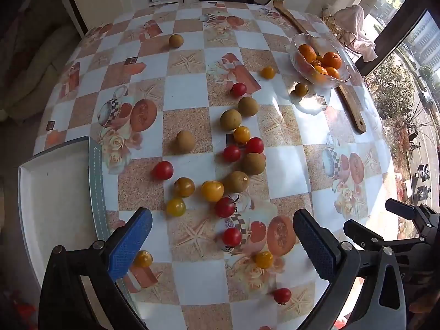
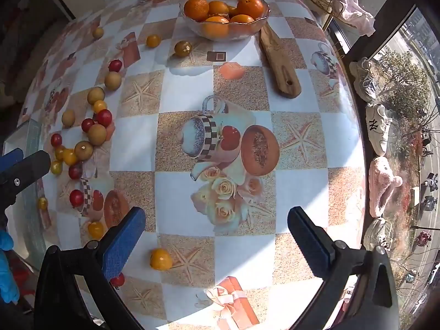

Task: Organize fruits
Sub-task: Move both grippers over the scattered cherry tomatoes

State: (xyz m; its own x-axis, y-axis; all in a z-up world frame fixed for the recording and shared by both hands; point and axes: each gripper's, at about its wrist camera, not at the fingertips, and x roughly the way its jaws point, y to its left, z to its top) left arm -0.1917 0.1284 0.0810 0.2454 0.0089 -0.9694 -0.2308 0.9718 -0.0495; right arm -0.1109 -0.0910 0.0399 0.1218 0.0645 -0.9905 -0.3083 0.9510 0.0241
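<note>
White tray [image 1: 55,192] is seen at the tabletop's [image 1: 187,93] left edge. Red, yellow and brown fruits [image 1: 233,154] are scattered mid-tabletop; oranges fill a glass bowl [image 1: 319,63] toward the far right. Left hand-held gripper [image 1: 222,233] and right hand-held gripper [image 2: 217,233] are spread wide, holding nothing.

Your table cover [image 2: 189,88]: glossy, smooth plastic-looking sheet, printed checks, glare patches under sun. Your bowl [image 2: 192,26]: clear glass, scalloped rim, shiny. Oranges [image 2: 195,8] in bowl: dimpled, slightly shiny peel. Cherry tomatoes [image 1: 231,153]: smooth, glossy skins. Brown round fruits [image 1: 230,119]: matt, dull, rougher skin. Long paddle [image 2: 279,63]: bare wood, visible grain, matt. Tray [image 1: 55,192]: white inside, matt; grey-blue stitched edge, leather-like. Your finger pads [image 1: 130,243]: blue, finely ribbed, rubbery. Gripper arms [image 1: 349,269]: black matt plastic, metal screw heads.
</note>
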